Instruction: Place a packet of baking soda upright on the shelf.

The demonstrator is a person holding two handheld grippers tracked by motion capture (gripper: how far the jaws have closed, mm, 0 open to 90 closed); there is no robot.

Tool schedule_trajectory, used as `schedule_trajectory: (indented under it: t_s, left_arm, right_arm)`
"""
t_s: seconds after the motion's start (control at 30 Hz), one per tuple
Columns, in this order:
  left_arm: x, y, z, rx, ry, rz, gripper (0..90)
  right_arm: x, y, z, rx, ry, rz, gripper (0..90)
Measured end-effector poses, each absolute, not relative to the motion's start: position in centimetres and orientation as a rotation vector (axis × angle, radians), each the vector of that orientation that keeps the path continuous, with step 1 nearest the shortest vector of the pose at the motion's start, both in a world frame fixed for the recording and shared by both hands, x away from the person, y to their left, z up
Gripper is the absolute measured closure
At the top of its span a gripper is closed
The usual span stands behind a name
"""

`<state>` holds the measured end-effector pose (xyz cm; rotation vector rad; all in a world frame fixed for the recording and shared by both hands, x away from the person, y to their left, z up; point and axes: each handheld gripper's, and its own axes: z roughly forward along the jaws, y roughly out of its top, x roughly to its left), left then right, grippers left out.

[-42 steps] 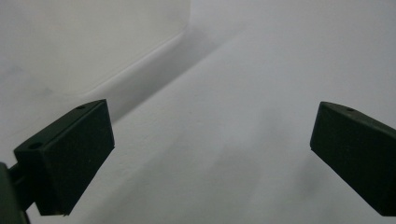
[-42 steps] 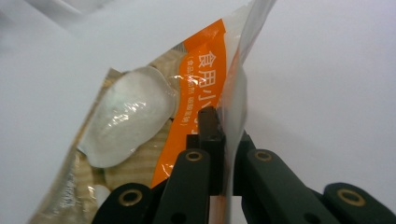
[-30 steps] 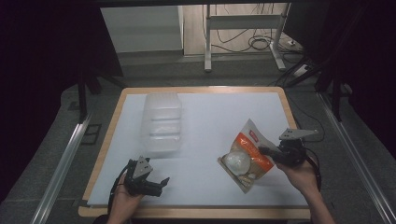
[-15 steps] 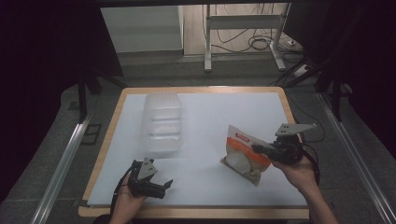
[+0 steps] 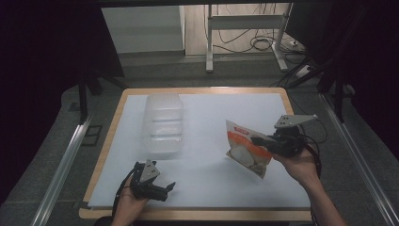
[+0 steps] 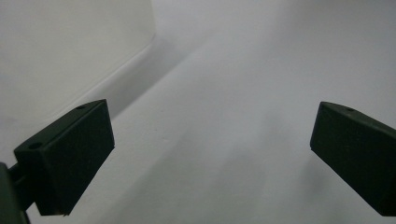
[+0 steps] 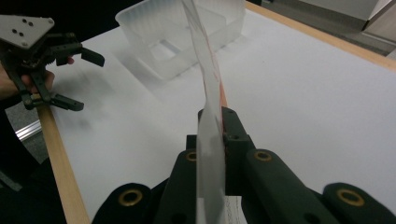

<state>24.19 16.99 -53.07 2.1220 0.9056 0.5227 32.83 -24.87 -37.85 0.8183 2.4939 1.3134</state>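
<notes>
Now the right gripper (image 5: 261, 141) has its jaws pinching the edge of the bag (image 5: 244, 149), so it hangs above the table (image 5: 202, 101). Ahead of those jaws sits the tray (image 5: 162, 125). The left gripper (image 5: 165, 189) waits, jaws spread, holding nothing.

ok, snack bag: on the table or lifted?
Lifted. The right gripper pinches the snack bag by its edge; it hangs tilted above the table.
</notes>
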Motion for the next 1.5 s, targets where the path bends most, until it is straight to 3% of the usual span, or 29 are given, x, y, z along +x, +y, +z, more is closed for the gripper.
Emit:
schedule_trajectory:
  t_s: [0.5, 1.5]
  left_arm:
    - [24.2, 16.9, -53.0, 2.132, 0.895, 0.511, 0.0]
    - [23.9, 16.8, -52.9, 2.098, 0.877, 0.472, 0.0]
  right_arm:
    - [34.6, -22.3, -36.1, 0.748, 2.494, 1.35, 89.5]
    - [40.6, -12.1, -33.7, 0.634, 2.528, 1.402, 89.4]
